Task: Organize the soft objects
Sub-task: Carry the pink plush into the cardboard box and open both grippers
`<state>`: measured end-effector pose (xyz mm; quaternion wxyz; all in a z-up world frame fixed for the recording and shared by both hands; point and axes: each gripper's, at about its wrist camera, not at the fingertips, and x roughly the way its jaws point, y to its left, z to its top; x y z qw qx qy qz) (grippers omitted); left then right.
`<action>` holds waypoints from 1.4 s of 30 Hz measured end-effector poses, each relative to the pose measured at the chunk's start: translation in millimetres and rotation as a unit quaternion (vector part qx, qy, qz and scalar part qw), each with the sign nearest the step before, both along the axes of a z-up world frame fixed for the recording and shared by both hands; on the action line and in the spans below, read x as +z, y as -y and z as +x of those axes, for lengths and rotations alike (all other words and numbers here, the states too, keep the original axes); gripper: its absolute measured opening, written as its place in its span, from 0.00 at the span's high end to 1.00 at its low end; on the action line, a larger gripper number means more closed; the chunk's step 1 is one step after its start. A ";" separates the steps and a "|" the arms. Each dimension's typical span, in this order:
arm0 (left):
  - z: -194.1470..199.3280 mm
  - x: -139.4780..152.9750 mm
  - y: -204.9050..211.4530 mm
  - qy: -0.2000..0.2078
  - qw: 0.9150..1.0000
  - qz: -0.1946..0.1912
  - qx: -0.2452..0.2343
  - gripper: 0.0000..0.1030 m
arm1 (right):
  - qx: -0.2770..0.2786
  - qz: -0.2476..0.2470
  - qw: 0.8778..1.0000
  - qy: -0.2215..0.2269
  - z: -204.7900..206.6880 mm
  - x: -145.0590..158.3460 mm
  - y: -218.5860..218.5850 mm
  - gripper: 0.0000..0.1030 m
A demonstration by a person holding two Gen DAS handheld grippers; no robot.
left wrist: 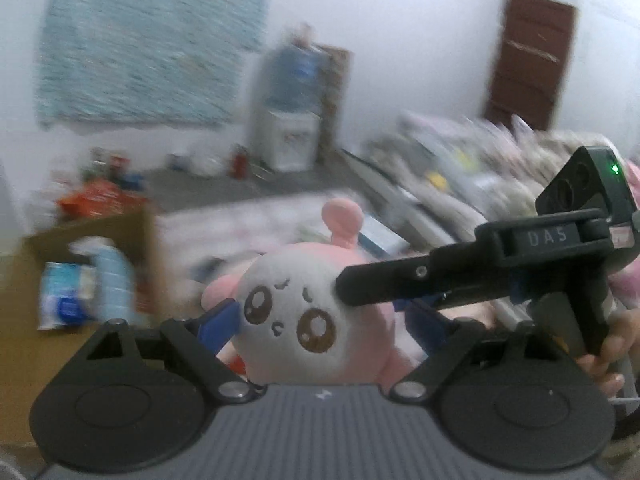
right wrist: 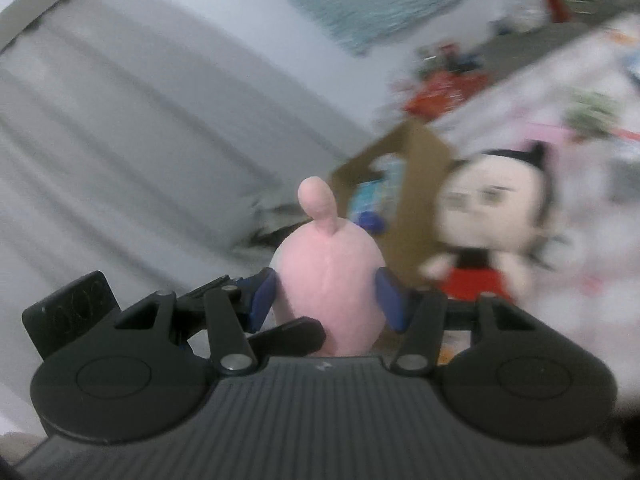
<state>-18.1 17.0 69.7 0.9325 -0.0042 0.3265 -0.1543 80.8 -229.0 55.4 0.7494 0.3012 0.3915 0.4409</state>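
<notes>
Pink plush toy [left wrist: 296,312]: held aloft between both tools, above a cluttered bed. Left tool [left wrist: 320,320] spread wide around its head, pads seemingly pressing; right tool [right wrist: 324,300] pinching its back. Cardboard box [right wrist: 416,184] beyond. Risk: soft filling compresses, toy slips if either grip eases.

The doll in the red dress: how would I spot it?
Find the open brown cardboard box on the patterned bedding. Right of it sits the soft doll: pale face, black hair, red dress. The pink round plush nearby has no hair.
</notes>
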 end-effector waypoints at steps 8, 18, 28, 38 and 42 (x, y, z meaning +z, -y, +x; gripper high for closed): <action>8.6 27.2 -105.7 0.030 0.988 0.031 0.147 0.09 | 0.147 -0.015 0.989 -0.014 70.7 29.9 -160.6 0.48; 113.0 -48.3 -225.2 -0.092 0.967 0.054 0.230 0.09 | 0.201 -0.095 0.962 -0.156 162.8 -44.4 -311.5 0.48; 148.2 -110.7 -280.4 -0.174 0.957 0.047 0.227 0.15 | 0.194 -0.149 0.936 -0.252 207.3 -136.8 -367.4 0.48; 146.9 -116.0 -281.7 -0.172 0.957 0.049 0.228 0.15 | 0.165 -0.164 0.945 -0.229 219.1 -173.6 -385.0 0.32; 149.7 -118.8 -282.0 -0.174 0.956 0.048 0.230 0.15 | 0.147 -0.189 0.950 -0.202 219.6 -162.6 -382.2 0.24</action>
